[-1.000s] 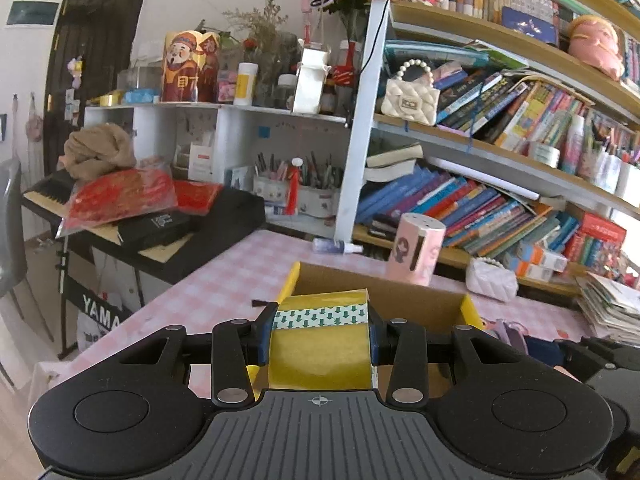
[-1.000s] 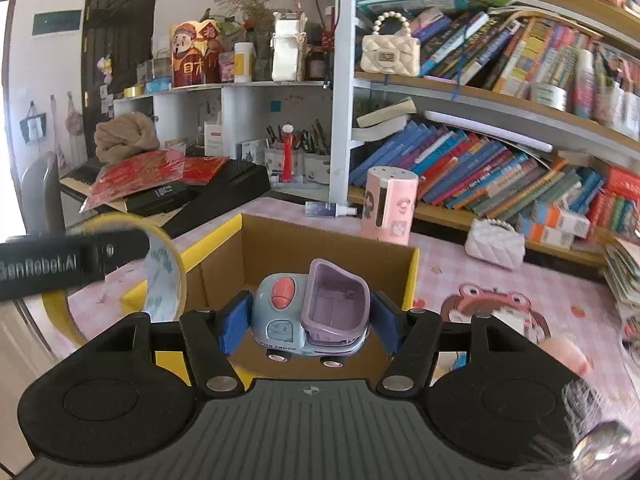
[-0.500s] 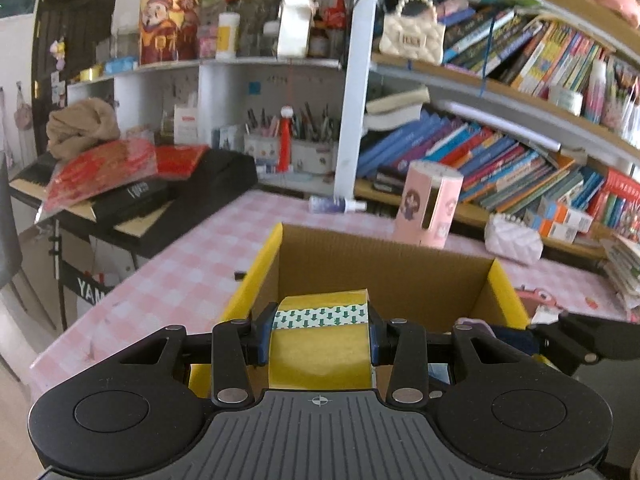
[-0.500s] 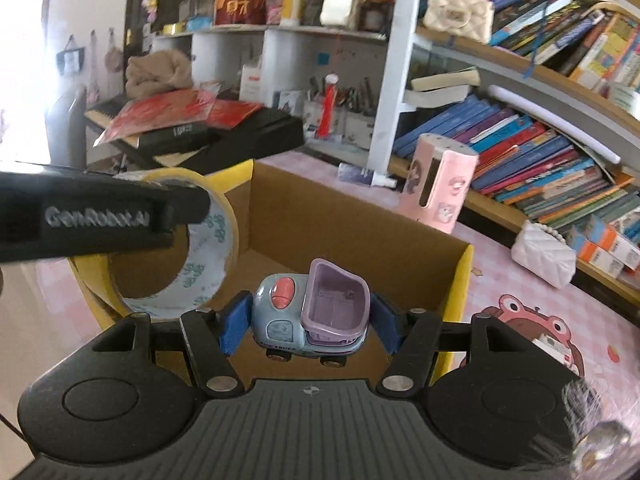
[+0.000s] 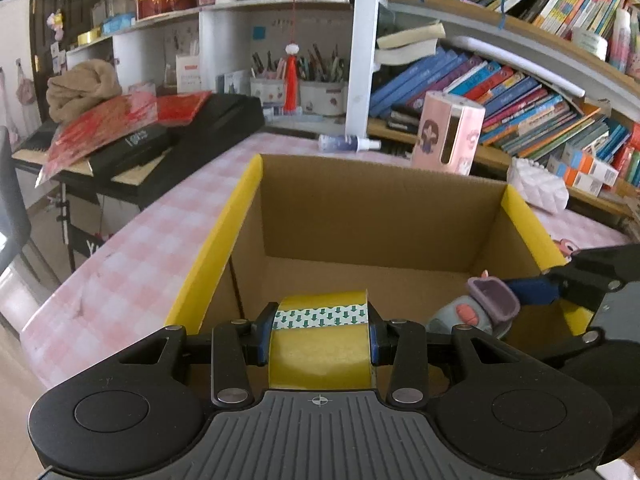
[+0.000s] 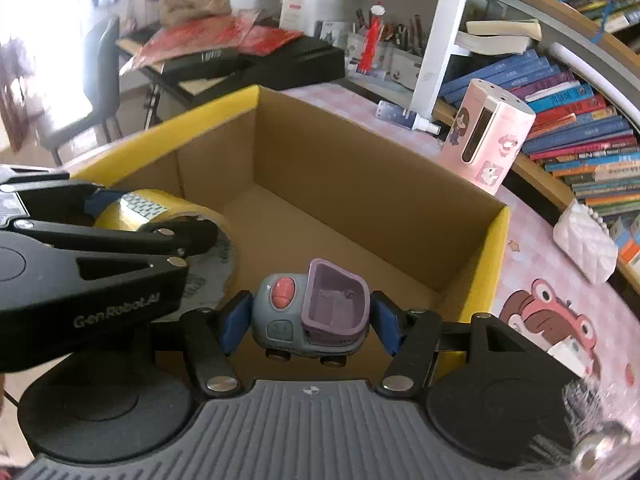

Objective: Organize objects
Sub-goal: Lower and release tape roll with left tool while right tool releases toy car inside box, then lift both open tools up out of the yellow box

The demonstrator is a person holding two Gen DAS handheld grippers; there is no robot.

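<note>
Yellow tape roll (image 5: 320, 336) on edge, axis crosswise between left jaws.

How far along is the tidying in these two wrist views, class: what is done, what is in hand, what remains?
Done: nothing visibly rests in the cardboard box yet; the floor that shows is bare. In hand: the left gripper clamps the yellow tape roll and the right gripper clamps the toy truck, both inside the box's opening. Left: release both. The pink dispenser stands outside on the table.
</note>
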